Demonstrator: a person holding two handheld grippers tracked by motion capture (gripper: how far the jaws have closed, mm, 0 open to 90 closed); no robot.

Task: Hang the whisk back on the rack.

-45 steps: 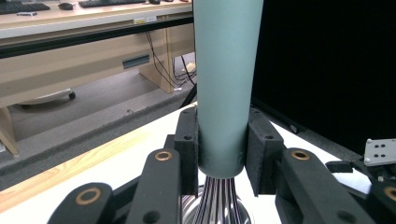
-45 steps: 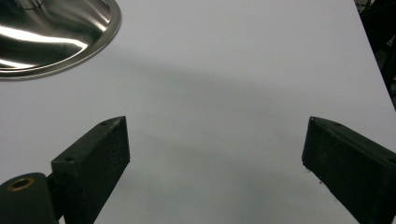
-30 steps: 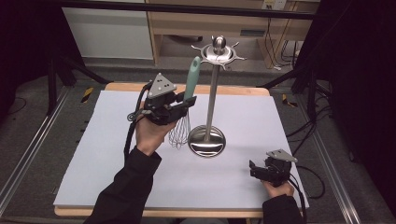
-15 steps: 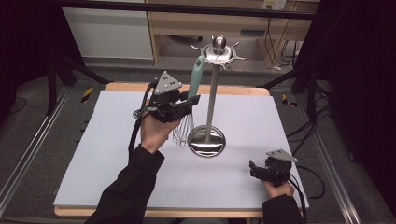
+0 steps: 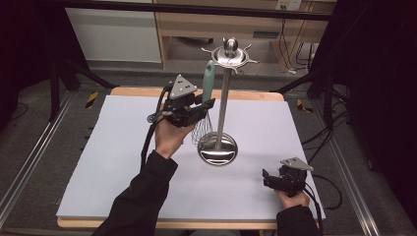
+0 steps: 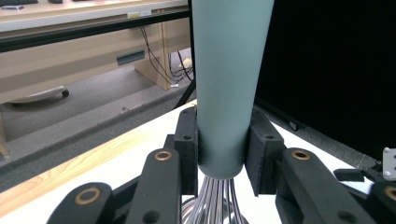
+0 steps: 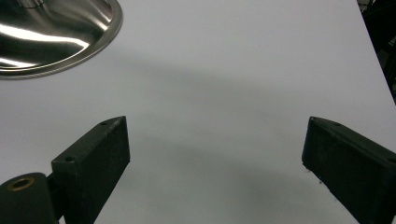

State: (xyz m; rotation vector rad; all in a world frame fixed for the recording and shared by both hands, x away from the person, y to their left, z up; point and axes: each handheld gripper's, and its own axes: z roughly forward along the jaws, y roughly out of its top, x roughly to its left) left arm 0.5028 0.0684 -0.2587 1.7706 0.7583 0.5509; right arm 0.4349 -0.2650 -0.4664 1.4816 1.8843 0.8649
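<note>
gripping unlabelled teal whisk [image 6: 229, 84], left tongs [image 6: 223, 154]

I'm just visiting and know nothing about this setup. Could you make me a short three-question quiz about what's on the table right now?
1. True or false: the left gripper is clamped on the whisk handle.
2. What colour is that handle: A red, B teal, C yellow?
3. What stands beside the whisk on the table?

Key
1. True: both pads press the handle's lower end, just above the wires.
2. B, teal.
3. A metal stand with a round base and a hook ring on top. The right gripper rests open near the table's front edge, holding nothing.
</note>
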